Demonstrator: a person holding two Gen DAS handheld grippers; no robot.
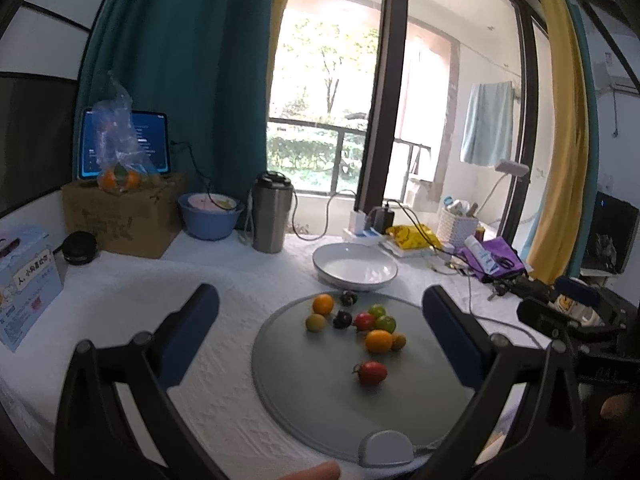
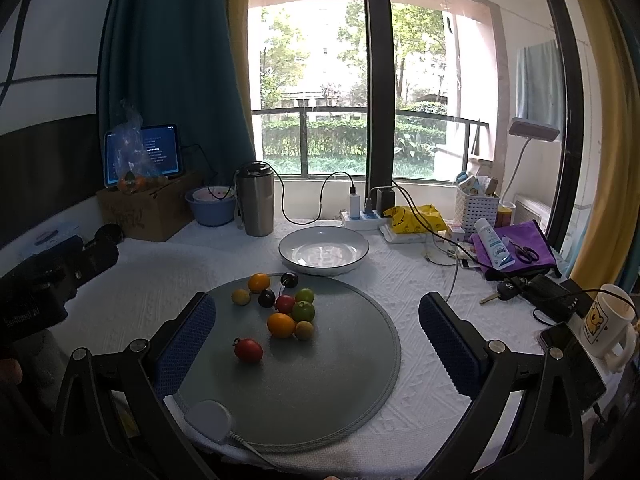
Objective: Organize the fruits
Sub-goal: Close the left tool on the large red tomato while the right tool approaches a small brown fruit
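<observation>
Several small fruits lie on a round grey mat (image 1: 320, 400) (image 2: 340, 368): a red tomato (image 1: 372, 373) (image 2: 248, 350) nearest, an orange one (image 1: 378, 341) (image 2: 281, 324), green ones (image 1: 385, 323) (image 2: 303, 311), dark ones (image 1: 342, 319) (image 2: 266, 298) and yellow ones (image 1: 316, 322) (image 2: 241, 297). An empty white bowl (image 1: 355, 267) (image 2: 324, 250) stands just behind the mat. My left gripper (image 1: 320, 320) is open and empty above the mat's near left side. My right gripper (image 2: 316, 324) is open and empty above the mat's near side.
A steel tumbler (image 1: 271, 213) (image 2: 256, 199), a blue bowl (image 1: 210, 216), a cardboard box (image 1: 120, 216) with bagged fruit and a tablet stand at the back left. A power strip (image 2: 360, 218), cables, a basket, purple pouch (image 2: 516, 250), keys and a mug (image 2: 608, 326) crowd the right.
</observation>
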